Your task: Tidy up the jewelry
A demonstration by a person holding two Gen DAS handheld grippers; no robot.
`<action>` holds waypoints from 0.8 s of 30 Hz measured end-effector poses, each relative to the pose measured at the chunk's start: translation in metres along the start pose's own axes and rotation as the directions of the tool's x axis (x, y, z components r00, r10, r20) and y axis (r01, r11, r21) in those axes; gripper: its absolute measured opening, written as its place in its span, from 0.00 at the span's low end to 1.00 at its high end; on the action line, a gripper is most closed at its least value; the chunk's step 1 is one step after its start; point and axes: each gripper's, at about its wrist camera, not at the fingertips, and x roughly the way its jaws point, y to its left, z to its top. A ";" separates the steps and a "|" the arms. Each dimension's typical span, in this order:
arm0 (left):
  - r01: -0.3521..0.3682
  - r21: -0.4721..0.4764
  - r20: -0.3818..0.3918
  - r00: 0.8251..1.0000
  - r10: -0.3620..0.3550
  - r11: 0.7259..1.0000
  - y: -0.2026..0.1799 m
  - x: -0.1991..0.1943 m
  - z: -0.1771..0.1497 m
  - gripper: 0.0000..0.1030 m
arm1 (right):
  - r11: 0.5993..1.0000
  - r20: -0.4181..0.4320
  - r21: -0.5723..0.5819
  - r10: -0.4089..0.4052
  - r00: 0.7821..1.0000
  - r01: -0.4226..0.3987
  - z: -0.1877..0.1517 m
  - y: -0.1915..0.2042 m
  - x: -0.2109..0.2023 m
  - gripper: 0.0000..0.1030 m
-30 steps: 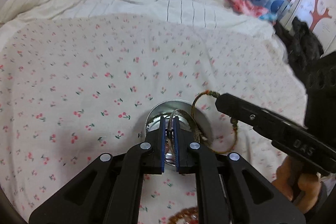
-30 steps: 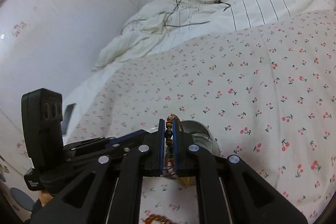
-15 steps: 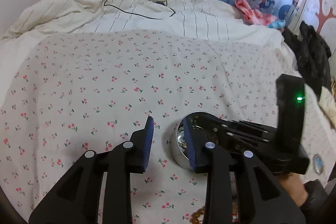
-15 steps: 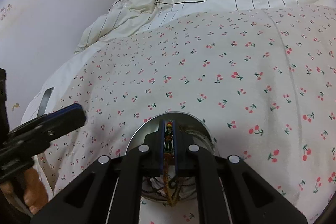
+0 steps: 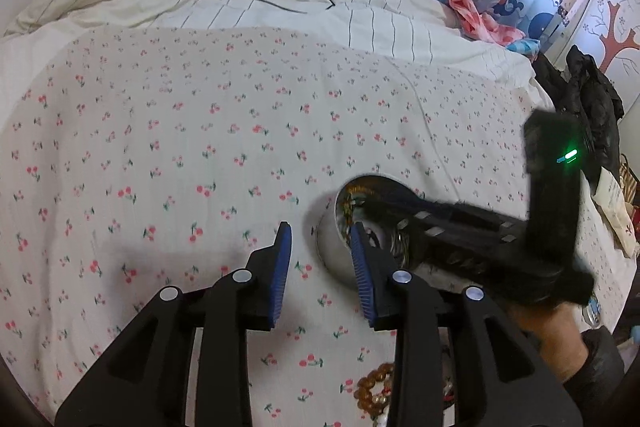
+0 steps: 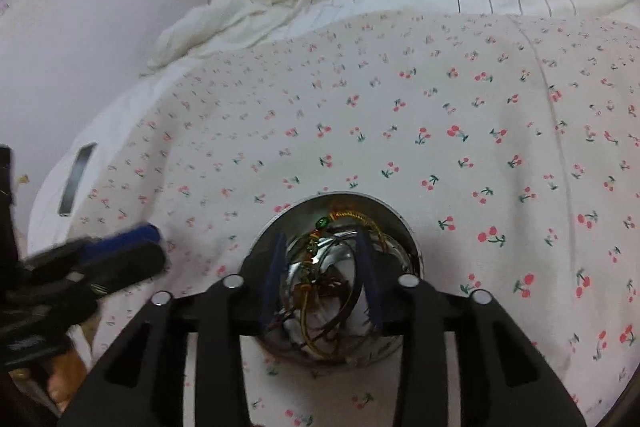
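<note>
Hovering right hand-held gripper (image 6: 320, 279) sits directly over the metal bowl (image 6: 394, 223) on the bed, fingers spread, cord bracelet (image 6: 348, 217) lying inside. Left hand-held gripper (image 5: 320, 267), also spread and empty, is just beside the bowl; bead bracelet (image 5: 374, 389) lies nearer it.

Cherry-print white sheet (image 6: 440, 115), silver bowl (image 6: 394, 217)

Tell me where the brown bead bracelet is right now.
In the left wrist view the brown bead bracelet lies on the cherry-print sheet at the bottom edge, beside the left tongs, nearer the camera than the metal bowl.
</note>
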 end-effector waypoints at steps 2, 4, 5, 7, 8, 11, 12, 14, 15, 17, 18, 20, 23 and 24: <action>0.006 -0.008 -0.013 1.000 -0.006 1.000 0.002 -0.001 -0.009 0.31 | 1.000 0.019 0.020 0.021 1.000 -0.022 -0.001 -0.002 -0.013 0.38; 0.009 -0.013 -0.023 1.000 -0.009 1.000 0.004 -0.003 -0.018 0.32 | 0.999 0.040 0.041 0.029 0.999 -0.030 -0.006 -0.006 -0.033 0.38; 0.015 -0.013 -0.033 0.999 -0.015 1.000 0.004 -0.004 -0.025 0.32 | 0.999 0.047 0.045 0.028 0.999 -0.030 -0.010 -0.007 -0.043 0.38; 0.025 -0.001 -0.049 0.998 -0.025 1.000 0.002 -0.006 -0.037 0.33 | 0.999 0.046 0.038 0.003 0.999 -0.005 -0.023 -0.007 -0.061 0.38; 0.029 0.009 -0.059 0.998 -0.028 1.000 -0.001 -0.006 -0.044 0.33 | 1.000 0.041 0.027 -0.016 0.999 0.015 -0.030 -0.007 -0.069 0.38; 0.051 0.030 -0.082 0.995 -0.048 0.998 -0.008 -0.007 -0.062 0.34 | 0.994 0.005 -0.036 -0.107 0.994 0.108 -0.066 -0.007 -0.091 0.38; 0.060 0.036 -0.095 0.994 -0.056 0.998 -0.012 -0.006 -0.069 0.34 | 0.991 -0.013 -0.047 -0.126 0.992 0.125 -0.078 -0.009 -0.095 0.38; 0.078 0.039 -0.109 0.991 -0.073 0.996 -0.016 -0.005 -0.079 0.34 | 0.987 -0.034 -0.057 -0.151 0.988 0.149 -0.096 -0.013 -0.098 0.38; 0.094 0.038 -0.122 0.989 -0.088 0.995 -0.019 -0.004 -0.084 0.34 | 0.984 -0.047 -0.065 -0.168 0.985 0.165 -0.105 -0.015 -0.099 0.38; 0.095 0.052 -0.138 0.987 -0.087 0.994 -0.025 -0.003 -0.092 0.35 | 0.979 -0.079 -0.083 -0.192 0.978 0.186 -0.119 -0.017 -0.097 0.38; 0.094 0.058 -0.142 0.986 -0.085 0.994 -0.027 -0.002 -0.094 0.35 | 0.979 -0.087 -0.089 -0.189 0.978 0.182 -0.123 -0.017 -0.095 0.38; 0.087 0.054 -0.149 0.986 -0.078 0.995 -0.027 0.000 -0.098 0.36 | 0.979 -0.102 -0.106 -0.185 0.977 0.175 -0.125 -0.014 -0.091 0.38; 0.102 0.015 -0.167 0.981 -0.099 0.995 -0.022 0.003 -0.102 0.40 | 0.969 -0.115 -0.153 -0.214 0.970 0.196 -0.128 -0.007 -0.085 0.38; 0.108 0.000 -0.174 0.979 -0.106 0.994 -0.020 0.005 -0.103 0.41 | 0.966 -0.121 -0.164 -0.222 0.967 0.201 -0.131 -0.006 -0.084 0.38</action>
